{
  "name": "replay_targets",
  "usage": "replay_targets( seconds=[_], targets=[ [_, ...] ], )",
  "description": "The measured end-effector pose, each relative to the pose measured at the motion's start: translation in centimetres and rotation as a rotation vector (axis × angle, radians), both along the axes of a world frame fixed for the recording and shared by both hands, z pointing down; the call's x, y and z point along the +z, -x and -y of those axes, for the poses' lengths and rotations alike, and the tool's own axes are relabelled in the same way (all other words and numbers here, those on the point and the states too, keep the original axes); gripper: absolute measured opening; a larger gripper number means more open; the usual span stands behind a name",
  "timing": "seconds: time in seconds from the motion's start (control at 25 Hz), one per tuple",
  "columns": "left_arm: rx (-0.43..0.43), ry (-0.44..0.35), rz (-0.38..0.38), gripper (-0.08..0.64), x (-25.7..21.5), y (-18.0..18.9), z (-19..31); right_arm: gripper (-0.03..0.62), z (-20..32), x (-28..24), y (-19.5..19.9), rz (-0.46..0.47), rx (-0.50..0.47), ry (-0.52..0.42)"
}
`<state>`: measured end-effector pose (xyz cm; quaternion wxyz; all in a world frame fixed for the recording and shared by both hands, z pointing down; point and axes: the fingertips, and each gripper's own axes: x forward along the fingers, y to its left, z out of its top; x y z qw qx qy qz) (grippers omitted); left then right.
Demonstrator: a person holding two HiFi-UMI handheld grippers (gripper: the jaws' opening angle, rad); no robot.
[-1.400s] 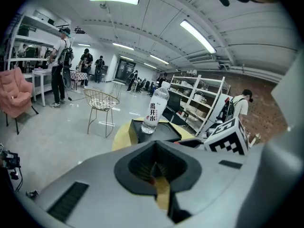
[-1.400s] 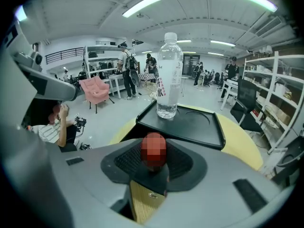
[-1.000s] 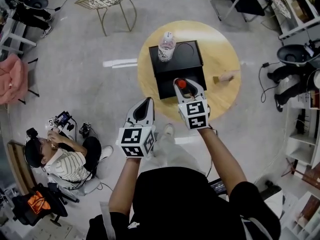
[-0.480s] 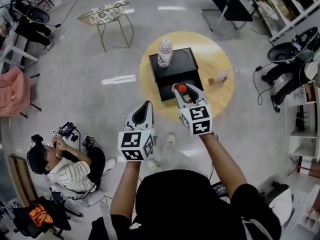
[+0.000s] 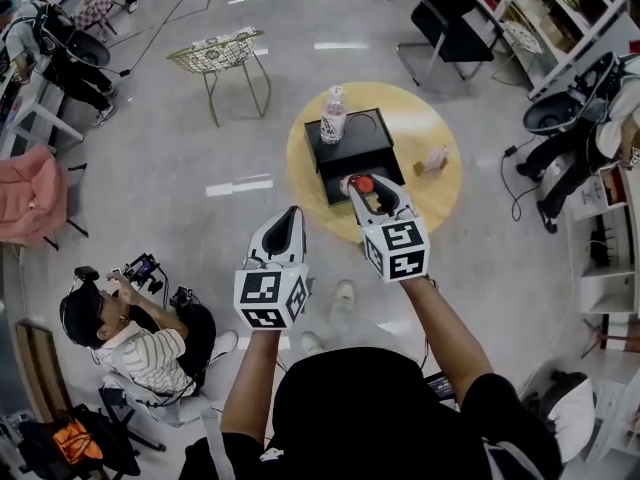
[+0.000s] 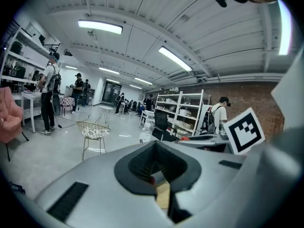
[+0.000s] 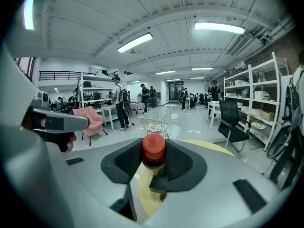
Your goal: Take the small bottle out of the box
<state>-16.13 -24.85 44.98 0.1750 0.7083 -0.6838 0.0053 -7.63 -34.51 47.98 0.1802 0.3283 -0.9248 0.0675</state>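
Right gripper (image 5: 368, 190) clamps small red-capped bottle (image 7: 154, 151) at neck for lift-out from black rectangular box (image 5: 352, 153); left gripper (image 5: 289, 214) closed, empty.

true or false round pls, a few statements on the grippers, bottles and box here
1. The right gripper is shut on the small red-capped bottle. True.
2. The left gripper holds the clear plastic water bottle. False: its jaws are together on nothing, and that bottle stands on the black box.
3. The black box sits on the round wooden table. True.
4. The small red-capped bottle lies inside the black box. False: it is out of the box, between the right gripper's jaws.
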Motion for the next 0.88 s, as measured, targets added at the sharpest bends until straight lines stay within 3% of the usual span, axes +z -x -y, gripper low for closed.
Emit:
replay_targets(
  seconds=[0.88],
  targets=[
    [0.041, -0.121, 0.032, 0.008, -6.2, -2.3, -13.4, 0.137, -13.4, -8.1, -2.3, 0.122, 0.026, -0.092]
  ],
)
